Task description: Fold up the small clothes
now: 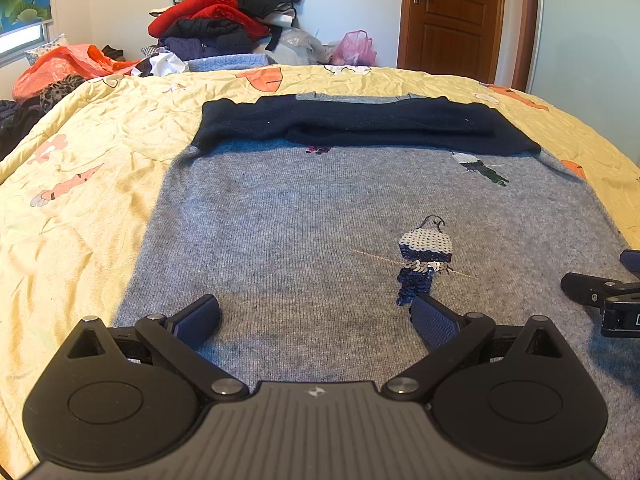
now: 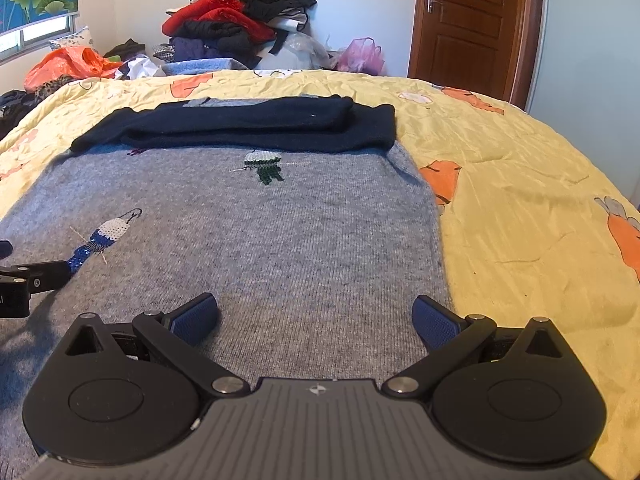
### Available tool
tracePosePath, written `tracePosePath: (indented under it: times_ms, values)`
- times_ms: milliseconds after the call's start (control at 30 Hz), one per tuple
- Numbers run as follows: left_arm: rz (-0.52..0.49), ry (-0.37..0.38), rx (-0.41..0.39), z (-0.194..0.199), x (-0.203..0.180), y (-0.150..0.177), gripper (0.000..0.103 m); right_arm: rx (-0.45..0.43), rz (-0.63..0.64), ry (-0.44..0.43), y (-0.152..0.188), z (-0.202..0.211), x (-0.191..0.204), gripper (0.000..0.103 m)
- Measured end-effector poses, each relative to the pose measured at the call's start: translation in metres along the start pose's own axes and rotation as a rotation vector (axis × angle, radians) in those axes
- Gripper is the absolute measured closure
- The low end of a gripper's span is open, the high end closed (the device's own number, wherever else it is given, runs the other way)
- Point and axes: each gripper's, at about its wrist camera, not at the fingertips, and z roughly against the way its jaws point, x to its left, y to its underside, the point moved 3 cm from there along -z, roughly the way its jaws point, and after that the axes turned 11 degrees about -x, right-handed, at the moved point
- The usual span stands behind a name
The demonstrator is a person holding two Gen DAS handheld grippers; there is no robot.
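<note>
A grey knit sweater with sequin figures lies flat on the yellow quilt. Its navy sleeves are folded across the far end, near the collar. My left gripper hovers open over the near left part of the sweater, blue pads wide apart, nothing between them. My right gripper is open over the near right part, its right pad close to the sweater's right edge. Each gripper shows at the side of the other's view: right gripper, left gripper.
The yellow quilt with orange prints covers the bed. Behind the bed stands a tall pile of clothes, with orange and pink plastic bags. A brown door is at the back right.
</note>
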Motion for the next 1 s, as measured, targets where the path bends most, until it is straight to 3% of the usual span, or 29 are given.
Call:
tracePosePath:
  times_ms: [1000]
  values:
    - [-0.003, -0.006, -0.001, 0.0011, -0.0003, 0.0007, 0.000, 0.020, -0.014, 0.005, -0.0004, 0.0088, 0.0007, 0.000]
